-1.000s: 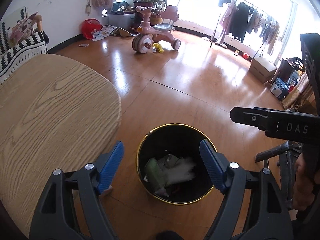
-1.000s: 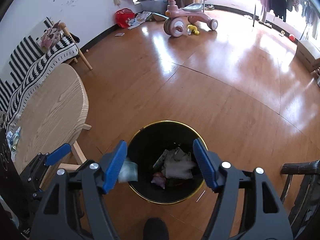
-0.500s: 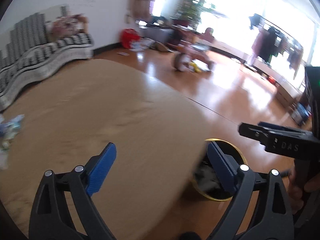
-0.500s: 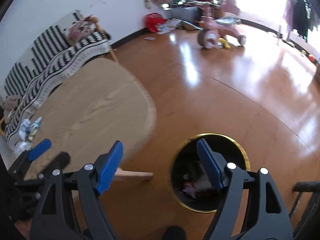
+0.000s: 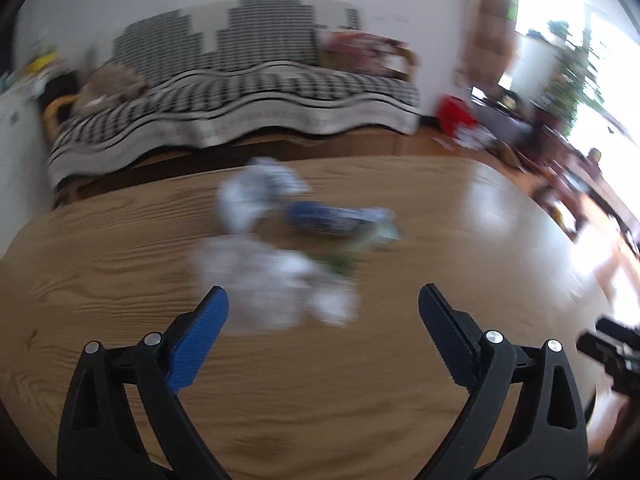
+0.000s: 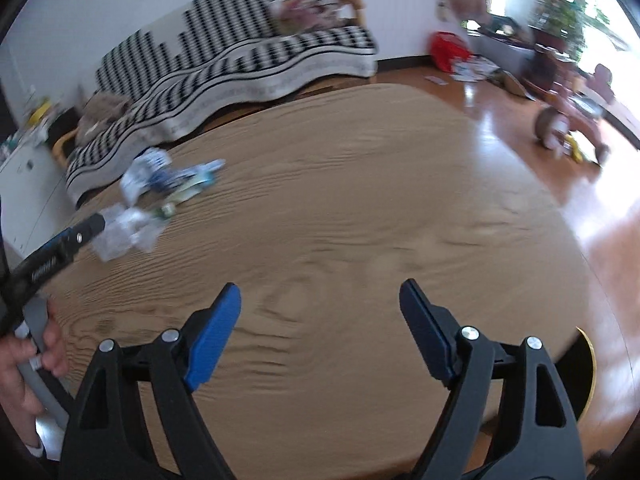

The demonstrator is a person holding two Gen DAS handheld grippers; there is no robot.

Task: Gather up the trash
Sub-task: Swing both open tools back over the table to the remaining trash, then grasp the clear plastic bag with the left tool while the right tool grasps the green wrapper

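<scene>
both grippers hang over the wooden tabletop [image 6: 360,208]. the left gripper [image 5: 322,312] is spread wide and empty, blurred crumpled trash [image 5: 276,280] just ahead of it. the right gripper [image 6: 320,312] is opening, nothing between its jaws, trash [image 6: 132,224] far left.

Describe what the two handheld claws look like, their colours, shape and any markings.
Both match. The left claw and right claw each have two black plastic arms with triangular cutouts and silver rivets, tipped with ridged blue pads. From the right view, the left claw's side carries blurred white lettering, too smeared to read, and the hand grips a grey handle. No cables show.
</scene>
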